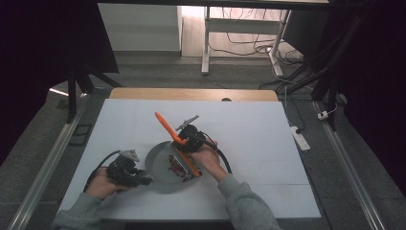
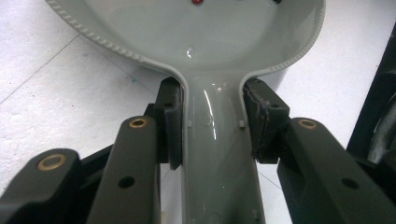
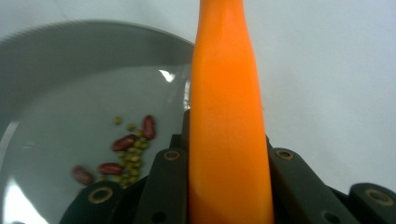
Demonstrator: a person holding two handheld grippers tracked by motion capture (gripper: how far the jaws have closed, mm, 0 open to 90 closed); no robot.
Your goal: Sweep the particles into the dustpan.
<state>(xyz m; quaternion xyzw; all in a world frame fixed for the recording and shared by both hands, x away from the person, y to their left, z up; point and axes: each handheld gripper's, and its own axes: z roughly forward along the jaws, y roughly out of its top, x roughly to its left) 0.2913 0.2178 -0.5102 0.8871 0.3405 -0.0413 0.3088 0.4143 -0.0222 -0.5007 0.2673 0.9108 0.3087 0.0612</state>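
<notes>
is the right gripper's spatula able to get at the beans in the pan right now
Probably yes. The right gripper is shut on the orange spatula, whose blade already lies in the open pan beside the beans. The left gripper steadies the handle; nothing covers them.

Glossy grey pan (image 2: 205, 42), smooth matt orange tool (image 3: 229, 140), matt white tabletop (image 1: 249, 129).

Grey carpet (image 1: 158, 72) is surrounding the white worktop (image 1: 249, 129); at twelve o'clock a white desk frame (image 1: 207, 43) is standing, cables (image 1: 249, 45) trailing beneath, light falling there.
</notes>
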